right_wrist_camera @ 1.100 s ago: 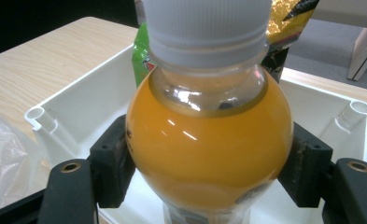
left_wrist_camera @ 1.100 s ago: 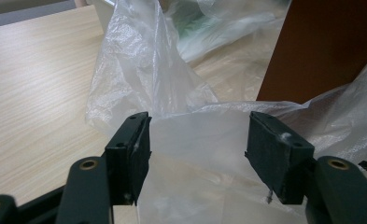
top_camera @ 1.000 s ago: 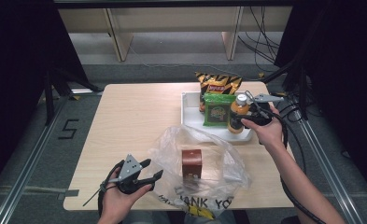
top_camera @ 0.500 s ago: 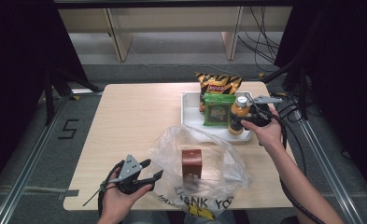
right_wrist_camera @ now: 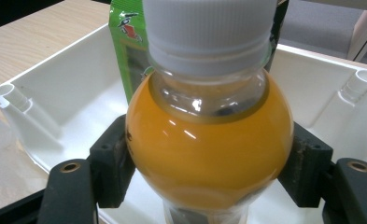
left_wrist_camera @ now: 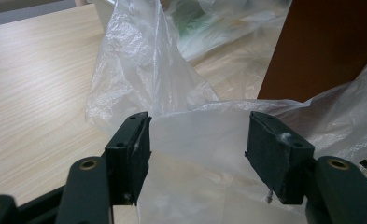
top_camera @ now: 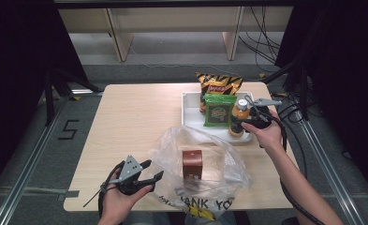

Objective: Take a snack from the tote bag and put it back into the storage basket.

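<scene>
Juice bottle [right_wrist_camera: 209, 154] is clamped in my right tool [top_camera: 248, 118], upright in the white tray [top_camera: 191, 117] near the bench's far right corner; left tool [left_wrist_camera: 197, 149] gapes around the plastic bag [left_wrist_camera: 172, 116].

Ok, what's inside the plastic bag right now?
A brown box stands upright inside the plastic bag. The crumpled film hides the bag's floor around the box, so anything lying flat there can't be seen.
</scene>
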Tool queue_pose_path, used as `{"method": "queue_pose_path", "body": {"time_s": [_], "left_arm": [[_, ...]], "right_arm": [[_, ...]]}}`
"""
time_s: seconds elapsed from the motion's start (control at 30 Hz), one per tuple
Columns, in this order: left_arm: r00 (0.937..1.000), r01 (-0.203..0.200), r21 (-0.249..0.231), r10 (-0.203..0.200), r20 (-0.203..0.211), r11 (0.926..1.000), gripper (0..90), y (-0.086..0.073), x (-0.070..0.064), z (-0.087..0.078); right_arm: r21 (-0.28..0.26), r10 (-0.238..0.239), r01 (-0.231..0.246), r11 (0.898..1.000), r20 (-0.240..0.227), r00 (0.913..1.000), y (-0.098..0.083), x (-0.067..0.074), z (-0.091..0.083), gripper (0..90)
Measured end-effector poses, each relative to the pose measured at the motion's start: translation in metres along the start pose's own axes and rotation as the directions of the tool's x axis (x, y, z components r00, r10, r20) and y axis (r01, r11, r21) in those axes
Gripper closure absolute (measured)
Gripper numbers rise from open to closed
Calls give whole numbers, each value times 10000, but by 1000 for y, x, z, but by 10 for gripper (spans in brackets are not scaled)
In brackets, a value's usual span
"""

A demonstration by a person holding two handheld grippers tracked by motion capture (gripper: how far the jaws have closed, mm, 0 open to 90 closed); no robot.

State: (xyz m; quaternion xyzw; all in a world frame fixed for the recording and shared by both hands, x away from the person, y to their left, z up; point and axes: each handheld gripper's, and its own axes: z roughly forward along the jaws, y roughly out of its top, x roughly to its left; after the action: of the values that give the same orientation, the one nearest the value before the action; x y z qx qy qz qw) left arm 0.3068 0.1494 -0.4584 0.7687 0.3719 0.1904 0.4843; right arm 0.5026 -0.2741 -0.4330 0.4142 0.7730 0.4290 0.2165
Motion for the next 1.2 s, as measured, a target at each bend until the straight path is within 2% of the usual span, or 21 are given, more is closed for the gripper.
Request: {"method": "queue_pose_path", "body": {"time_s": [0.1,0.13,0.17,0.23,0.27,0.33,0.4,0.43,0.53,0.6,0.63,0.67,0.7,0.73,0.77,0.83,0.87,1.0,1.1,1.13,1.2], "left_arm": [[10000,-48,7,48,-4,10000,393,0,0,0],[10000,-1,-5,1,-1,10000,393,0,0,0],[10000,-88,-21,88,-17,10000,393,0,0,-1],[10000,-81,-39,81,-22,10000,392,0,1,-1],[10000,-88,-30,88,-26,10000,393,0,1,-1],[10000,-83,-76,83,44,9999,393,0,1,-1],[10000,-91,-80,92,23,9999,393,0,1,-1],[10000,-87,-79,87,22,9999,393,0,1,-1],[10000,-38,-73,38,34,10000,393,0,1,-1],[10000,34,-40,-34,-24,10000,392,0,1,-1],[10000,30,-65,-30,20,10000,391,0,1,-1],[10000,33,-64,-33,-3,10000,391,0,1,-1],[10000,-48,-71,48,-11,10000,391,0,2,-1],[10000,-36,-68,36,-10,10000,391,0,2,-1],[10000,48,-72,-48,3,10000,391,0,1,-1],[9999,-91,-31,91,-50,10000,391,0,1,-1],[10000,40,-11,-40,-8,10000,391,-1,0,0],[10000,72,-53,-72,20,10000,391,-1,0,0],[10000,-51,-82,50,-23,10000,391,0,2,-2],[9999,-62,-47,61,-87,10000,391,0,2,-2],[9999,-70,-52,70,-93,10000,391,0,2,-2]], "right_arm": [[167,495,-495,9986,5,9988,0,4,0,313],[21,301,-301,9995,64,9995,-1,2,1,313],[46,716,-717,9974,150,9973,-1,5,1,312],[-76,824,-823,9966,135,9965,-3,6,4,312],[150,527,-528,9985,112,9985,-4,4,3,312],[133,281,-283,9995,143,9995,-6,3,4,311],[365,468,-469,9982,34,9989,-7,4,5,310],[30,283,-283,9996,203,9994,-8,3,8,309],[339,119,-123,9993,125,9999,-8,1,7,308],[242,486,-489,9985,135,9987,-6,4,9,307],[270,257,-261,9993,121,9996,-7,3,8,307],[293,300,-300,9991,-22,9995,-8,3,8,306],[293,108,-111,9995,124,9999,-8,1,7,306],[249,603,-604,9979,57,9982,-8,4,7,305],[233,226,-228,9995,95,9997,-9,1,6,304],[109,655,-656,9978,102,9978,-8,4,4,291],[101,281,-283,9995,206,9994,-9,2,2,278],[-231,780,-769,9968,522,9956,-7,8,-3,224],[-223,729,-714,9972,740,9946,-10,10,-6,203],[5,475,-477,9989,756,9960,-11,9,-8,204],[-68,883,-880,9961,961,9915,-13,13,-7,197]]}}
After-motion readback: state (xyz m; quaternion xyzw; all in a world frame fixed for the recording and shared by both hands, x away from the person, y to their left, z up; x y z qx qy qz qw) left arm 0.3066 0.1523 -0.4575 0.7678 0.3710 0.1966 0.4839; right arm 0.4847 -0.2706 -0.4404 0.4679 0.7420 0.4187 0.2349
